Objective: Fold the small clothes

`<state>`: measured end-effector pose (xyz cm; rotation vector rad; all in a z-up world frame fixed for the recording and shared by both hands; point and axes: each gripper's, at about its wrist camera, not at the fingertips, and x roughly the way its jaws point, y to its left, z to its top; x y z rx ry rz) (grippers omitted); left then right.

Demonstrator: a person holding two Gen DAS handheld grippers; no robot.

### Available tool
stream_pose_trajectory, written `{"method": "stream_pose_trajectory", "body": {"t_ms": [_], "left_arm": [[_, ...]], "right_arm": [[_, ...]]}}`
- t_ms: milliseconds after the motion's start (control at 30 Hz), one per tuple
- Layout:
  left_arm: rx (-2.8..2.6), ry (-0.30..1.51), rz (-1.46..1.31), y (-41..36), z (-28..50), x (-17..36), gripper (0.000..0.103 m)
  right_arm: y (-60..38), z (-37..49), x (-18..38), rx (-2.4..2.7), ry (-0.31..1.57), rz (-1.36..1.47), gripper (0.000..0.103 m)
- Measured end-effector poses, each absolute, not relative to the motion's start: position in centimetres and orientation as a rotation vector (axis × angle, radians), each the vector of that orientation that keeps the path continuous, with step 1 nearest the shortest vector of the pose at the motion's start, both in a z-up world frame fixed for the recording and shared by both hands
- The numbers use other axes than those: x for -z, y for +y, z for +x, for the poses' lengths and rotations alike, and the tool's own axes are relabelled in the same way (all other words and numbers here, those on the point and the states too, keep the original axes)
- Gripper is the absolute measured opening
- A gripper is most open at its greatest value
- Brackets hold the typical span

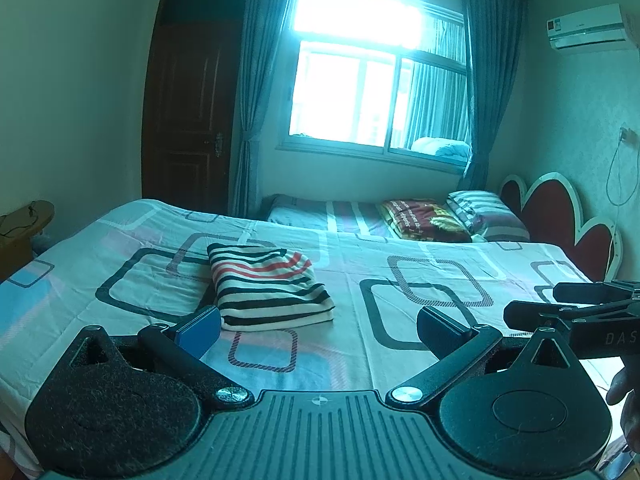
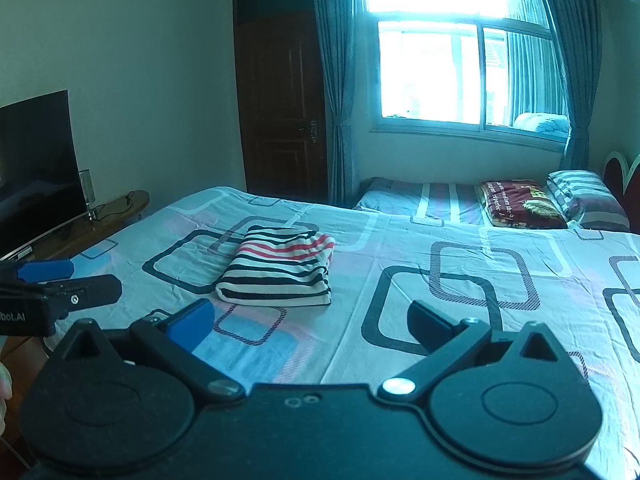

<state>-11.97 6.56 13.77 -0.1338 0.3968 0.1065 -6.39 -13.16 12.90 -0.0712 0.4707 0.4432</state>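
Striped garment [image 1: 269,286] lies folded on bed [image 1: 400,320], ahead of both jaws. Left gripper [image 1: 320,330], right gripper [image 2: 312,322]: jaws spread, empty. Likely finished; if tidying, press edges flat, avoid dragging sheet.

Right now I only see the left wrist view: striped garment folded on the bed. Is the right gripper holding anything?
Observer: No, the right gripper is open and empty, short of the striped garment.
Operator: What's left of the bed?
Observer: A dark television on the wooden stand.
Operator: Is the left gripper touching the garment?
Observer: No, the left gripper hangs beside it, clear of the cloth.
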Motion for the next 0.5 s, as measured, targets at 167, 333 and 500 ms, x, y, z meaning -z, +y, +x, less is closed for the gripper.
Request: {"method": "stream_pose_trajectory", "body": {"t_ms": [167, 333, 500], "left_arm": [[-0.106, 0.395, -0.132, 6.58, -11.97, -13.75, 0.103], [-0.106, 0.395, -0.132, 6.59, -11.97, -13.74, 0.103], [-0.108, 0.394, -0.131, 6.57, -12.04, -13.74, 0.103]], "right_arm": [[-13.14, -6.44, -12.92, -0.443, 0.47, -0.072, 0.102], [-13.13, -6.5, -12.92, -0.443, 0.47, -0.071, 0.102], [-13.11, -6.52, -12.94, -0.444, 0.47, -0.072, 0.102]]}}
